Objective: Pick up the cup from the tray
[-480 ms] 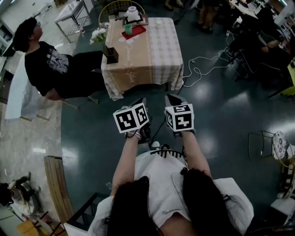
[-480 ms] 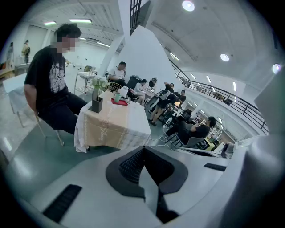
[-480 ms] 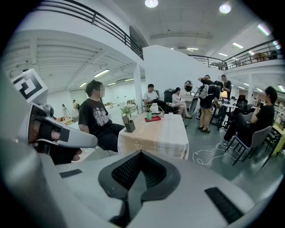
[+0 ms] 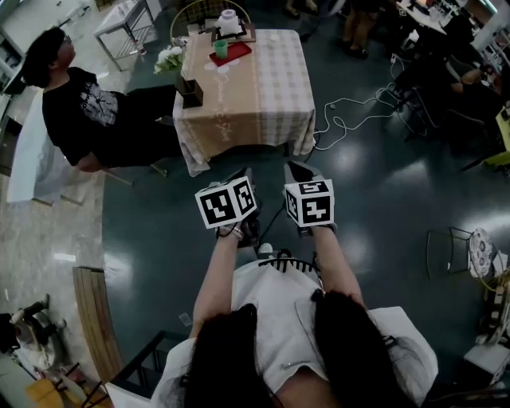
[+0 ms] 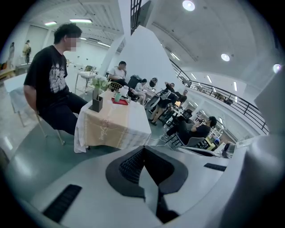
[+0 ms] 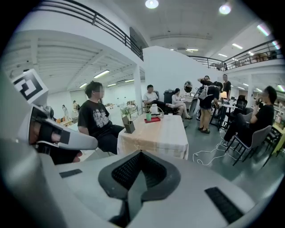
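Note:
A green cup [image 4: 221, 49] stands on a red tray [image 4: 236, 54] at the far end of a table with a checked cloth [image 4: 263, 88]. Both grippers hang side by side over the floor, well short of the table's near edge. The left gripper [image 4: 244, 178] and right gripper [image 4: 296, 172] each have their jaws shut on nothing. The left gripper view shows the cup [image 5: 117, 96] and the tray [image 5: 120, 101] small and far off beyond the gripper [image 5: 143, 149]. In the right gripper view the cup [image 6: 148, 116] on the tray [image 6: 153, 119] is equally distant past the gripper [image 6: 140, 154].
A person in a black T-shirt [image 4: 88, 111] sits at the table's left side. A black box with flowers [image 4: 190, 89] and a white jug [image 4: 229, 24] also stand on the table. A white cable [image 4: 351, 119] lies on the floor to the right. Other people sit further back.
The table sits very slightly lower and further left in the head view; both grippers keep the same pose, still shut.

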`<state>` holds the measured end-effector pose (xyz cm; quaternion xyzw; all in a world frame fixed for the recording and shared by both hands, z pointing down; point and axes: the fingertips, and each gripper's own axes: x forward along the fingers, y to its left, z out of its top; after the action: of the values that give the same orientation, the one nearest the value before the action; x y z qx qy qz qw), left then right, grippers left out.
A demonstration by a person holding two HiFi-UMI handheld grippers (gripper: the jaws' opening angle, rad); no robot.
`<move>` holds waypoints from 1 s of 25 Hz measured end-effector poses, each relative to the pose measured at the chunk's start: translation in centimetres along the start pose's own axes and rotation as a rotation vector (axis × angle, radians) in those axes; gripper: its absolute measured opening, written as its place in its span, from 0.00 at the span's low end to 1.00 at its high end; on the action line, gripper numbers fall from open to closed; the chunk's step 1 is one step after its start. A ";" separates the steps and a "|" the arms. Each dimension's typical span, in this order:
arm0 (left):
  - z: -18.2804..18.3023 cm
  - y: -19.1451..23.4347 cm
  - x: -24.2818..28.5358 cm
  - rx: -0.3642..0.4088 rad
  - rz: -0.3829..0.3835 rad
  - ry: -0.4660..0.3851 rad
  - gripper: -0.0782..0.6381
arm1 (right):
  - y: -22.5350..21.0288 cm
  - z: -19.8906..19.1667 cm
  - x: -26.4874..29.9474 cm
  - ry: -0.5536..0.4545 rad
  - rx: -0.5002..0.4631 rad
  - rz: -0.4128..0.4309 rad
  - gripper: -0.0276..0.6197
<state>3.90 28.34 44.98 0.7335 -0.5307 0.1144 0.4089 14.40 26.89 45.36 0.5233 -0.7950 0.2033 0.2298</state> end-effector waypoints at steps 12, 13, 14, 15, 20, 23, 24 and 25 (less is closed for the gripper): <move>1.0 0.4 -0.1 0.007 0.019 -0.017 0.12 | 1.7 1.4 0.3 -0.070 -0.048 0.114 0.37; 1.1 0.5 0.0 0.012 0.018 -0.018 0.12 | 1.6 1.5 0.5 -0.075 -0.052 0.113 0.39; 1.4 0.7 0.2 0.016 0.019 -0.019 0.12 | 1.5 1.6 0.7 -0.080 -0.057 0.107 0.41; 1.7 1.0 0.4 0.021 0.022 -0.020 0.12 | 1.3 1.8 1.1 -0.083 -0.061 0.101 0.42; 4.3 2.4 2.4 0.025 0.028 -0.020 0.12 | 0.4 3.5 3.1 -0.090 -0.061 0.087 0.43; 5.8 3.1 3.5 0.023 0.033 -0.017 0.12 | -0.2 4.5 4.4 -0.087 -0.057 0.090 0.43; 6.4 3.3 4.0 0.029 0.035 -0.014 0.12 | -0.4 5.1 5.0 -0.092 -0.050 0.089 0.43; 7.0 3.6 4.6 0.036 0.036 -0.008 0.12 | -0.7 5.6 5.8 -0.094 -0.043 0.086 0.43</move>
<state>0.82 19.78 45.05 0.7314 -0.5434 0.1286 0.3914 12.22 19.23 44.24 0.4926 -0.8308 0.1713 0.1943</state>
